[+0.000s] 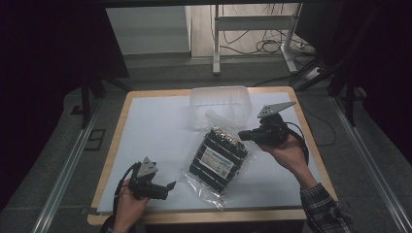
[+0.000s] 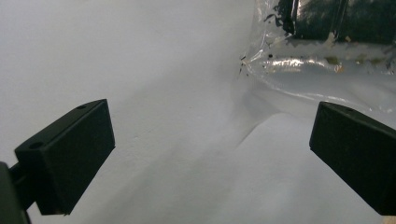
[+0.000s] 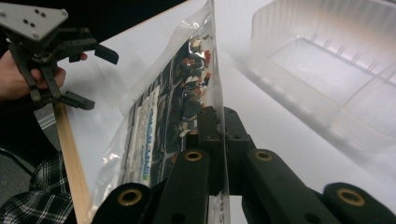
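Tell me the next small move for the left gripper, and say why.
Probably ease the left gripper forward onto the near edge of the clear bag and close. Its jaws stand wide open just short of the plastic, while the right gripper already pinches the bag's far edge; a second grip would likely let the bag be pulled open or lifted toward the clear tub.

A wooden-edged table (image 1: 114,145) carried a white sheet (image 1: 155,141). Beyond it stood a metal frame's legs (image 1: 216,43) on the floor, with tangled cables (image 1: 272,44) lying nearby.
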`<state>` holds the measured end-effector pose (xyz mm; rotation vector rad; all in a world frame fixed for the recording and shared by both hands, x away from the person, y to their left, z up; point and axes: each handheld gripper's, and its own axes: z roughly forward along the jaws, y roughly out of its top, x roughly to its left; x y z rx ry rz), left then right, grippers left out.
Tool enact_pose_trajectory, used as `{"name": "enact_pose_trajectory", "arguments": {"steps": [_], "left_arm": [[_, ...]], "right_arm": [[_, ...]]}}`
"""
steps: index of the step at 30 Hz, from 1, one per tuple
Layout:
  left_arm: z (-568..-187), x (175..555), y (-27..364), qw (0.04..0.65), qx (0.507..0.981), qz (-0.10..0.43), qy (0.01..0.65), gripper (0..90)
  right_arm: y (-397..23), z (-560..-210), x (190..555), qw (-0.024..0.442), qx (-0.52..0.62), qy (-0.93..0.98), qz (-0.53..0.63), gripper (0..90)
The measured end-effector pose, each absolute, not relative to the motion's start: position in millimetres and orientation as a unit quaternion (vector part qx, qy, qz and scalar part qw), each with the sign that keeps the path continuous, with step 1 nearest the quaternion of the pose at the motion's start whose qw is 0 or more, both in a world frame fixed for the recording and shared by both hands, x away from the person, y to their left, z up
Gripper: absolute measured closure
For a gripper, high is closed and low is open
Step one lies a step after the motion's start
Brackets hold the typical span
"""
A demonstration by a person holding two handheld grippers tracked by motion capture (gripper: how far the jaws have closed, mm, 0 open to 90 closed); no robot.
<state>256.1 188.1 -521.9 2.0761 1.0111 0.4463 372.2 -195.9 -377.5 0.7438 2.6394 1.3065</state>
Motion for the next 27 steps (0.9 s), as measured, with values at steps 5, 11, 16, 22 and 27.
{"name": "enact_pose_trajectory", "arguments": {"steps": [5, 11, 16, 22, 27], "left_arm": [[-522, 256, 188, 0.384, 0.815, 0.176, 0.397, 0.0], [-522, 256, 187, 0.383, 0.816, 0.176, 0.396, 0.0], [-523, 257, 185, 0.381, 0.819, 0.176, 0.392, 0.0], [-523, 257, 186, 0.387, 0.816, 0.173, 0.393, 0.0], [-523, 257, 185, 0.389, 0.815, 0.170, 0.394, 0.0]], "right_arm": [[-192, -365, 372, 0.053, 0.244, 0.866, 0.434, 89.0], [-187, -348, 371, 0.057, 0.236, 0.865, 0.439, 89.0], [-182, -340, 372, 0.066, 0.232, 0.865, 0.440, 89.0], [-179, -331, 375, 0.077, 0.229, 0.864, 0.441, 89.0], [-179, -322, 382, 0.091, 0.233, 0.860, 0.445, 89.1]]}}
